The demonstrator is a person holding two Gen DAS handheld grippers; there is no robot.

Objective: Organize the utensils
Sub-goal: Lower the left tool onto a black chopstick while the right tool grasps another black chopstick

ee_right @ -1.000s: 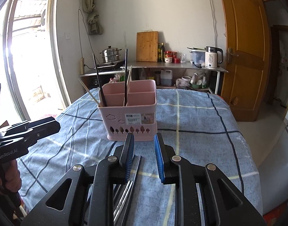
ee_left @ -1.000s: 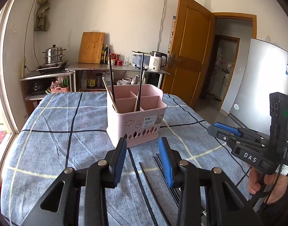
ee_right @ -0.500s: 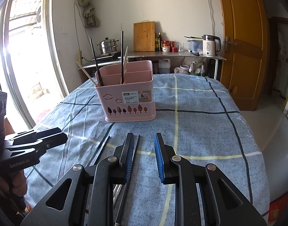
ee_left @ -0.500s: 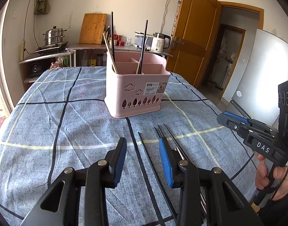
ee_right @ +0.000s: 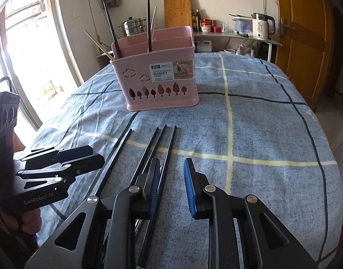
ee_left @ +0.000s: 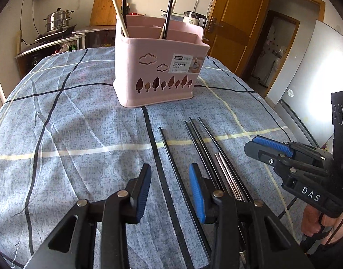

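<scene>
Left gripper [ee_left: 170, 188]: my jaws stand apart over the cloth, pads pressing on nothing; one black chopstick [ee_left: 171, 168] runs lengthwise through the gap beneath them.
Right gripper [ee_right: 171, 186]: my jaws are apart and empty, only bare tablecloth [ee_right: 261, 134] showing between them.
Loose chopsticks [ee_right: 153, 148]: a row of dark sticks flat on the cloth, passing just under and to the left of my right gripper's left finger.
Metal chopsticks [ee_left: 227, 174]: shiny pair, just right of my left gripper's right finger.
Pink basket [ee_left: 158, 67]: upright, ahead of both fingertips, well beyond the loose sticks' far tips; dark and pale wooden chopsticks stand tilted inside it.
</scene>
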